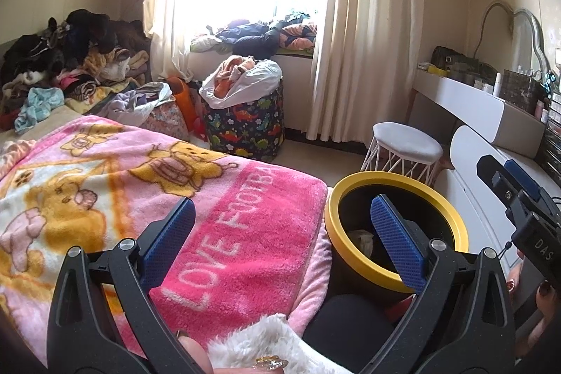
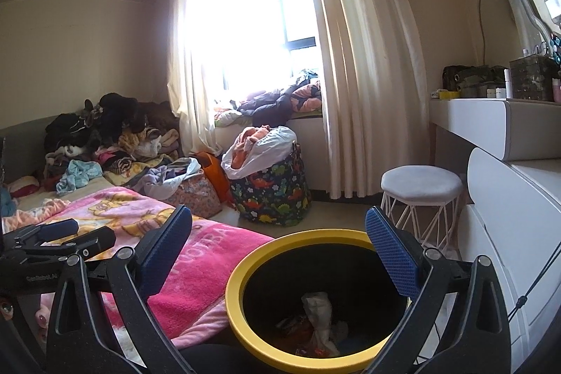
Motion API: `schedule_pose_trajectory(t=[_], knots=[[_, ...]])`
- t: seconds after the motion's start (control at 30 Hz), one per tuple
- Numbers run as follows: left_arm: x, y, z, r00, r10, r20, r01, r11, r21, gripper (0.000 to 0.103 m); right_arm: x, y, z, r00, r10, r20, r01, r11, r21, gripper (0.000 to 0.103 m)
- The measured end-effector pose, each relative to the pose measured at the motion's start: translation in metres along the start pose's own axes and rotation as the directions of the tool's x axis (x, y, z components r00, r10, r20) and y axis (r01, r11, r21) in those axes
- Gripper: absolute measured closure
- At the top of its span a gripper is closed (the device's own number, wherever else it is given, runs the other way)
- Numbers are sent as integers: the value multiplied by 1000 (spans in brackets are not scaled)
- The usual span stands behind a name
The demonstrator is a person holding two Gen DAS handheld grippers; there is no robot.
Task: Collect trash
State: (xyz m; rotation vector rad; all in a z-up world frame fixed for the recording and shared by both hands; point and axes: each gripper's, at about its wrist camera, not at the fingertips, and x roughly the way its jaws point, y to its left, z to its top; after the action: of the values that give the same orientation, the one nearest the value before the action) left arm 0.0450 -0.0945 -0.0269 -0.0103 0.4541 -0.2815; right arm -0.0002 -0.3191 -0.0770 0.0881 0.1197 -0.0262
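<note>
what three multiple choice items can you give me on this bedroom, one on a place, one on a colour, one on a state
1. Where does the bin stand?
A. beside the bed
B. on the stool
C. under the window

2. What colour is the bin's rim?
A. red
B. yellow
C. green

3. How is the right claw?
A. shut on paper
B. shut, empty
C. open, empty

Answers: 1 A, the bin sits against the pink blanket; 2 B, a yellow ring tops the black bin; 3 C, its blue pads stand wide apart with nothing between.
</note>
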Motion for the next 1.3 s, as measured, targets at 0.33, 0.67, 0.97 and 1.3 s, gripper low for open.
schedule_pose_trajectory(t=[0.33,0.67,0.97,1.3], knots=[[-1,-1,0,1000,-1,1,1,1000,-2,11,-1,0,0,1000,-1,-4,1,1000,-4,6],[-1,-1,0,1000,1,0,-1,1000,-2,11,-1,1,1,1000,-2,-6,2,1000,-4,6],[-3,-2,1,1000,6,2,-6,1000,-3,11,-1,-1,0,1000,-4,-7,4,1000,-1,6],[-3,-2,1,1000,3,2,-3,1000,-5,11,0,-1,0,1000,-2,-5,2,1000,-1,6]])
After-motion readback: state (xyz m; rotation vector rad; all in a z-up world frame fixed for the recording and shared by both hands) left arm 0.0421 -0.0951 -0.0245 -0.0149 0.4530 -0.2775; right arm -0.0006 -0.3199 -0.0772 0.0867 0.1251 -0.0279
